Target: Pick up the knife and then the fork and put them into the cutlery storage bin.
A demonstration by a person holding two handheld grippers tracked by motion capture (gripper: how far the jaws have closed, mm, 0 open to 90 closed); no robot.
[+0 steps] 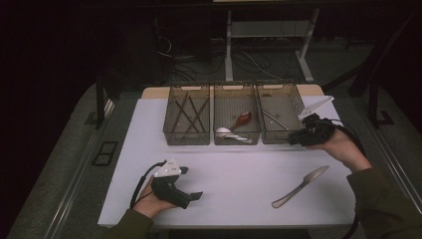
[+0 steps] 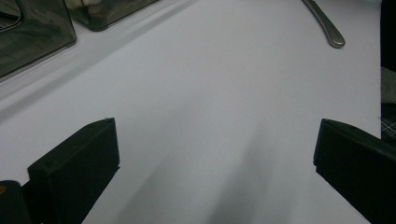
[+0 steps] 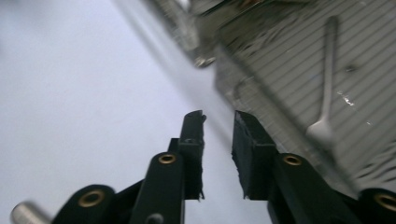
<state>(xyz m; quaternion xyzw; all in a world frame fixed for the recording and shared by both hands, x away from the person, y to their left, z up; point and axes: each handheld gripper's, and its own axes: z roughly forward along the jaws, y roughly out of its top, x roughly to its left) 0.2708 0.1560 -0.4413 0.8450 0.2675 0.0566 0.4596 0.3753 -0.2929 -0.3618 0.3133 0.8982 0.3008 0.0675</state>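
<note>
Right tool beside fork bin.

Three clear bins sit side by side at the back of the white counter. The left bin holds dark chopsticks. The middle bin holds a reddish spoon and a white spoon.

A white table bears three bins and a knife.

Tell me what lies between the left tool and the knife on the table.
Nothing: the high view shows bare white table between the left tool and the knife. The left gripper view agrees, with open jaws over blank surface and the knife's handle end far off.
</note>
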